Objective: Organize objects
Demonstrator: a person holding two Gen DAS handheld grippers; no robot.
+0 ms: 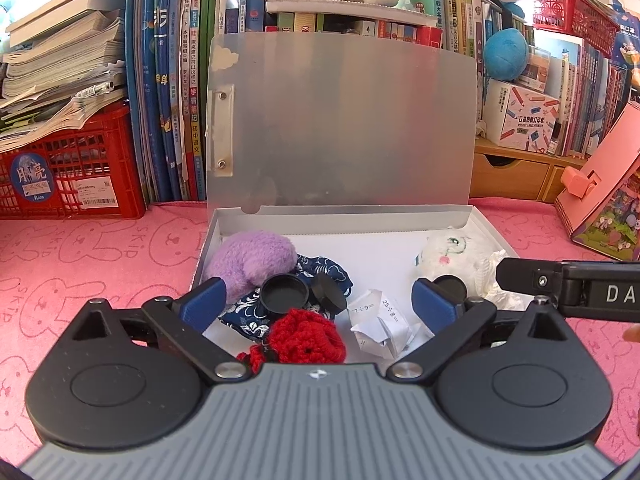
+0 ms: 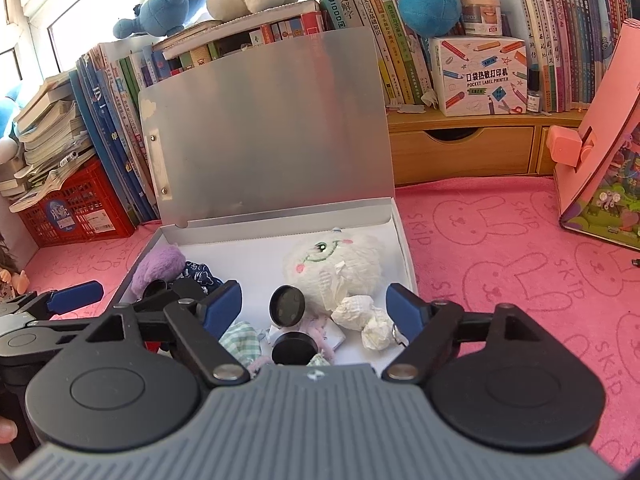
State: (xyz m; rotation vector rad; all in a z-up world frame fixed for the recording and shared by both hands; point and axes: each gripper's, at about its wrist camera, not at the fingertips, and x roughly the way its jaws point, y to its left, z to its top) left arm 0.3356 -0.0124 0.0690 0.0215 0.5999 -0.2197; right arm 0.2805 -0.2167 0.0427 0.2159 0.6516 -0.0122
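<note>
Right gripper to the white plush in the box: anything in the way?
Yes. Between the open right gripper and the white plush lie a black round lid and crumpled tissue, both in front of the plush.

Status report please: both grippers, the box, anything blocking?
Left gripper open, holding nothing. Right gripper open, holding nothing. Box lid up; white plush, purple plush, black caps inside. Nothing blocking.
</note>
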